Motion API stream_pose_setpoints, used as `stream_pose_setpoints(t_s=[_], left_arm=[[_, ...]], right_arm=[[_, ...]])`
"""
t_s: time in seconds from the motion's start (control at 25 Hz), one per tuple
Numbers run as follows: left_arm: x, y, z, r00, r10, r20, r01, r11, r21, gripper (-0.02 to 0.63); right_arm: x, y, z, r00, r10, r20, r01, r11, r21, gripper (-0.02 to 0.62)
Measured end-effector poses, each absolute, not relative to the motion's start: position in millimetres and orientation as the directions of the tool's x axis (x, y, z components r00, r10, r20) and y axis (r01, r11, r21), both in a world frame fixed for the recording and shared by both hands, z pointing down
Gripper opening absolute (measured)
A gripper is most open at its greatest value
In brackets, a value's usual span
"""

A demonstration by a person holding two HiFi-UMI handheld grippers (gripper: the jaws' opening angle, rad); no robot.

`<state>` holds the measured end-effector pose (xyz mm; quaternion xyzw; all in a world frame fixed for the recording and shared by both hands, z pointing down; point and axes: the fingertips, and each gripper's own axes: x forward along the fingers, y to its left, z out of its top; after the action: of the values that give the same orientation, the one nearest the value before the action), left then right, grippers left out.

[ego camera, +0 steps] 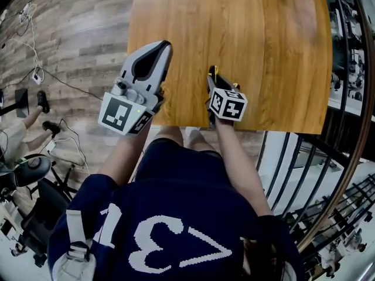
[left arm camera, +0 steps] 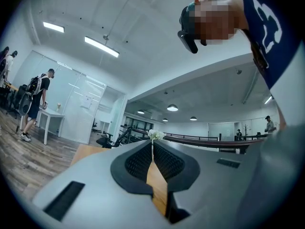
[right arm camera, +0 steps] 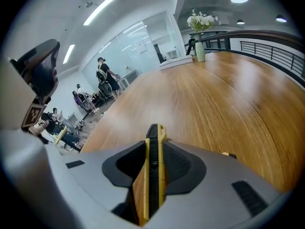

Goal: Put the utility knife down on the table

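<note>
Table (ego camera: pixel 234 40) – smooth glossy wood; utility knife (right arm camera: pixel 153 175) – yellow/blk plastic, matt; floor (ego camera: pixel 76 34) rough-look planks.

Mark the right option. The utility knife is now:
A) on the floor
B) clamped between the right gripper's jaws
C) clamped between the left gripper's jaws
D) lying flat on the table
B: the right gripper view shows the yellow-and-black utility knife clamped between the jaws of the right gripper, over the table, while the left gripper holds nothing.
</note>
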<state>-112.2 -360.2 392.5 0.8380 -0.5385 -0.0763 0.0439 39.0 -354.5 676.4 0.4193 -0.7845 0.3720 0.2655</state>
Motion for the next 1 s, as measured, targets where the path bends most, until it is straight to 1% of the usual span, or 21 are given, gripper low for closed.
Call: stream_pose_setpoints(t_s=[0.08, 0.2, 0.32, 0.4, 0.52, 0.64, 0.84, 1.0], left_arm=[[-110, -362, 391, 0.408, -0.909, -0.081, -0.896, -0.416, 0.153, 0.023], [-109, -365, 385, 0.404, -0.911, -0.085, -0.900, -0.412, 0.139, 0.023], [-113, -362, 371, 0.396, -0.913, -0.099, -0.905, -0.406, 0.123, 0.023], [-116, -360, 361, 0.393, -0.914, -0.103, -0.911, -0.402, 0.094, 0.023], [-118, -364, 354, 0.388, -0.916, -0.100, -0.919, -0.393, 0.032, 0.023], [-117, -367, 344, 0.381, -0.920, -0.096, -0.923, -0.384, 0.011, 0.023], [-114, -373, 304, 0.371, -0.911, -0.181, -0.928, -0.370, -0.044, 0.023], [-116, -373, 277, 0.358, -0.904, -0.233, -0.934, -0.349, -0.082, 0.023]], right_arm=[[42, -357, 676, -0.503, -0.458, 0.733, -0.859, 0.360, -0.364, 0.130], [45, -369, 664, -0.520, -0.488, 0.701, -0.851, 0.363, -0.379, 0.130], [49, -382, 626, -0.531, -0.566, 0.631, -0.846, 0.389, -0.364, 0.056], [48, -391, 595, -0.540, -0.616, 0.574, -0.841, 0.421, -0.339, 0.038], [47, -407, 545, -0.552, -0.686, 0.474, -0.832, 0.488, -0.264, 0.028], [50, -419, 488, -0.564, -0.744, 0.358, -0.823, 0.542, -0.170, 0.023], [55, -433, 382, -0.583, -0.800, 0.140, -0.811, 0.584, -0.039, 0.023], [63, -428, 316, -0.589, -0.808, -0.024, -0.808, 0.589, 0.009, 0.023]])
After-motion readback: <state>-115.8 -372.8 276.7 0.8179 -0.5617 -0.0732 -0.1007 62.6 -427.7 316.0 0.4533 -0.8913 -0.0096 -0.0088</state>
